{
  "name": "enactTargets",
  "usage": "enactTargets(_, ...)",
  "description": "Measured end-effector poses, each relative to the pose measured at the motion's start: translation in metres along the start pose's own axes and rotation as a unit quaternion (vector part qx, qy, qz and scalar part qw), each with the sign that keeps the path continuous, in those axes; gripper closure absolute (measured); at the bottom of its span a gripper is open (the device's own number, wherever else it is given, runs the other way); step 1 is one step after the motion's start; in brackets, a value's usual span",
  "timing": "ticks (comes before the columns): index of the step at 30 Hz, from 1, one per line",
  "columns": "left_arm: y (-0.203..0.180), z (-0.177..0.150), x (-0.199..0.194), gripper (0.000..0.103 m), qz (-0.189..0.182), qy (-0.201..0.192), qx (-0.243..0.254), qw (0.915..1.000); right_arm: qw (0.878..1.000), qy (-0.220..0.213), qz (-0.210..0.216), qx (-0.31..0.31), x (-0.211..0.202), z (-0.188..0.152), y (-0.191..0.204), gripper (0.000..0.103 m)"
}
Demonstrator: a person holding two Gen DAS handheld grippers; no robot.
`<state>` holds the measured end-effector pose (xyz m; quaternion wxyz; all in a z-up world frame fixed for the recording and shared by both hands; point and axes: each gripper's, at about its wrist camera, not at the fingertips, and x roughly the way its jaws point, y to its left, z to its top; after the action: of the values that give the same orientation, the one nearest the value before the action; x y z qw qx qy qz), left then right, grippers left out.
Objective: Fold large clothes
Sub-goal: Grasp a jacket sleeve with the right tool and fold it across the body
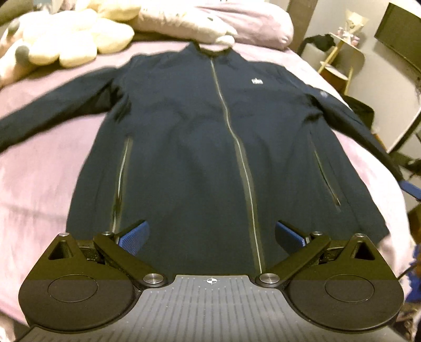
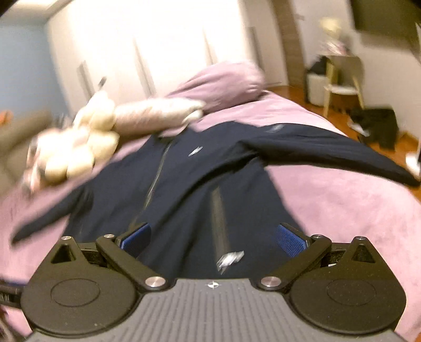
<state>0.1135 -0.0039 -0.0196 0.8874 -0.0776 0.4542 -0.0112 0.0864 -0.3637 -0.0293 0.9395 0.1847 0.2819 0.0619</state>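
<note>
Starting the fold: jacket (image 1: 205, 147) lies flat on the bed (image 1: 36, 168); left gripper (image 1: 211, 238) and right gripper (image 2: 213, 238) hover with jaws wide, empty. Next, grasp the 3 o'clock sleeve (image 2: 329, 152).

One navy zip-up jacket (image 1: 189, 147) lies spread on the one bed, which is covered by a single lilac bedspread (image 1: 39, 189); the jacket shows two sleeves, one front zip, two pocket zips and one small white chest logo (image 1: 257, 81). At the head of the bed there is one lilac pillow (image 1: 236, 15) and one cream plush toy (image 1: 73, 34), though blur makes it hard to tell whether a second plush lies beside it. Two grippers are counted, the left gripper (image 1: 212, 238) and the right gripper (image 2: 212, 238), each with two blue pads. One pale wooden chair (image 2: 342, 79) stands by the wall, and one dark heap of clothing (image 2: 376, 126) lies on the floor.
</note>
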Motion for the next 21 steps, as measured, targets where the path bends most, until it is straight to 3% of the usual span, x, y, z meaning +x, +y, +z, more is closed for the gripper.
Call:
enactTargets(2, -0.006, 0.018, 0.013, 0.000, 0.010, -0.010, 0.004, 0.9999, 0.995, -0.018, -0.011, 0.096, 0.017, 0.024, -0.052, 0.002)
enactTargets(4, -0.013, 0.035, 0.027, 0.000, 0.013, -0.022, 0.008, 0.9997, 0.980, -0.036, -0.014, 0.196, 0.035, 0.041, -0.107, 0.002)
enactTargets(5, -0.017, 0.042, 0.036, 0.000, 0.019, -0.026, 0.009, 0.9994, 0.966, -0.049, -0.018, 0.252, 0.045, 0.045, -0.137, 0.002)
enactTargets(7, -0.025, 0.053, 0.054, 0.000, 0.033, -0.034, 0.015, 0.9988, 0.939, -0.063, -0.030, 0.338, 0.067, 0.049, -0.189, 0.011)
enactTargets(8, -0.029, 0.060, 0.065, 0.000, 0.039, -0.039, 0.021, 0.9983, 0.926, -0.072, -0.038, 0.368, 0.076, 0.049, -0.209, 0.026)
enactTargets(9, -0.033, 0.063, 0.073, 0.000, 0.044, -0.043, 0.024, 0.9978, 0.915, -0.073, -0.051, 0.393, 0.087, 0.049, -0.228, 0.034)
enactTargets(11, -0.039, 0.069, 0.087, 0.000, 0.050, -0.056, 0.032, 0.9967, 0.897, -0.074, -0.077, 0.430, 0.104, 0.044, -0.253, 0.039)
enactTargets(14, -0.044, 0.076, 0.109, 0.000, 0.052, -0.073, 0.034, 0.9954, 0.874, -0.113, -0.073, 0.466, 0.118, 0.041, -0.275, 0.042)
enactTargets(16, -0.043, 0.077, 0.125, 0.000, 0.053, -0.062, 0.024, 0.9964, 0.858, -0.134, -0.069, 0.491, 0.127, 0.040, -0.288, 0.043)
enactTargets(17, -0.041, 0.077, 0.133, 0.000, 0.050, -0.050, 0.017, 0.9973, 0.851, -0.140, -0.068, 0.502, 0.129, 0.037, -0.296, 0.048)
enactTargets(18, -0.039, 0.077, 0.140, 0.000, 0.046, -0.037, 0.011, 0.9982, 0.845, -0.138, -0.074, 0.512, 0.136, 0.040, -0.298, 0.064)
enactTargets(19, -0.035, 0.076, 0.147, 0.000, 0.042, -0.022, 0.004, 0.9989, 0.844, -0.127, -0.088, 0.513, 0.142, 0.043, -0.304, 0.073)
enactTargets(20, -0.031, 0.074, 0.151, 0.000, 0.037, -0.012, -0.004, 0.9993, 0.850, -0.114, -0.100, 0.504, 0.149, 0.047, -0.306, 0.085)
enactTargets(21, -0.025, 0.072, 0.153, 0.000, 0.029, -0.009, -0.011, 0.9995, 0.862, -0.107, -0.107, 0.484, 0.153, 0.051, -0.307, 0.087)
